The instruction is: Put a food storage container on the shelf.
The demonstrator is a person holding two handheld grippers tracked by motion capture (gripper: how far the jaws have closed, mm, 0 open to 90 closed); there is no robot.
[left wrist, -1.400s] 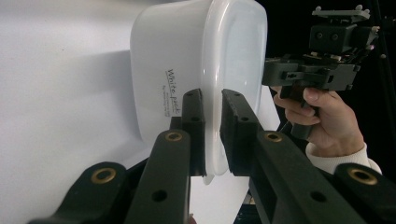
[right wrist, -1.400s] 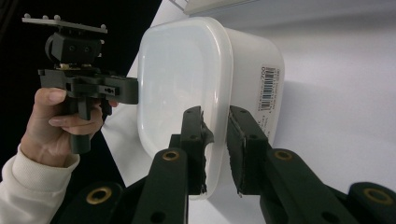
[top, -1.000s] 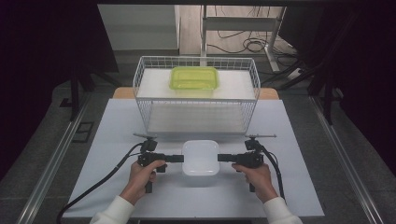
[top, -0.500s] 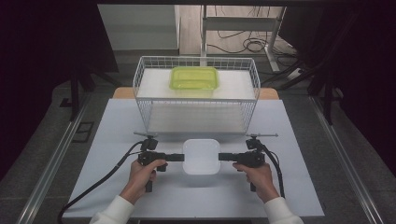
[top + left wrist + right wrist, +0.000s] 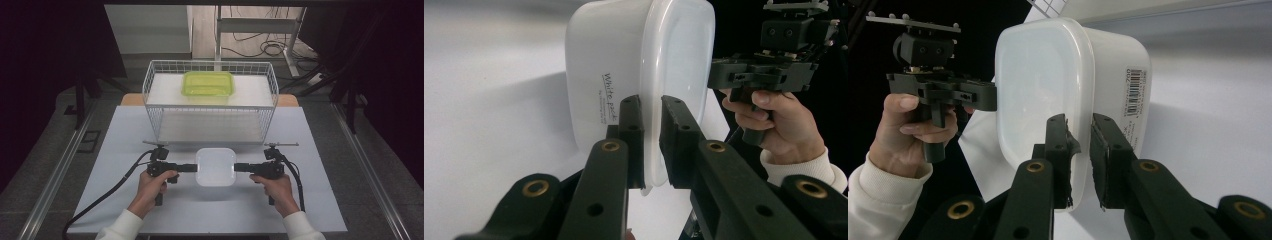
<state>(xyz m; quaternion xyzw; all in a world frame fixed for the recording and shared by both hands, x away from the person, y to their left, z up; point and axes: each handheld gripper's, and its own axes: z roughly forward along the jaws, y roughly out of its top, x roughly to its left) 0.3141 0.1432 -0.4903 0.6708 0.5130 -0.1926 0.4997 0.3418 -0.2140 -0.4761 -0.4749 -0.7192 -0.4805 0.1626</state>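
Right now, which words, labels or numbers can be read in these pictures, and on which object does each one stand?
"White pack": printed along the side wall of the white container, in the left gripper view.
Smaller line beside it on the same wall: too small to read.
Barcode sticker with digits, on the container's opposite wall in the right gripper view: digits too blurred to read.
Green container in the wire basket: no readable text.

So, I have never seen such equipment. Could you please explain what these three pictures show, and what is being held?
A person sits at a white table and holds a hand tool with two black jaws in each hand. One camera looks down from above; one more rides on each tool. The left gripper and the right gripper each pinch a rim of the white box from opposite sides. Behind it stands a wire basket with a green box on top.
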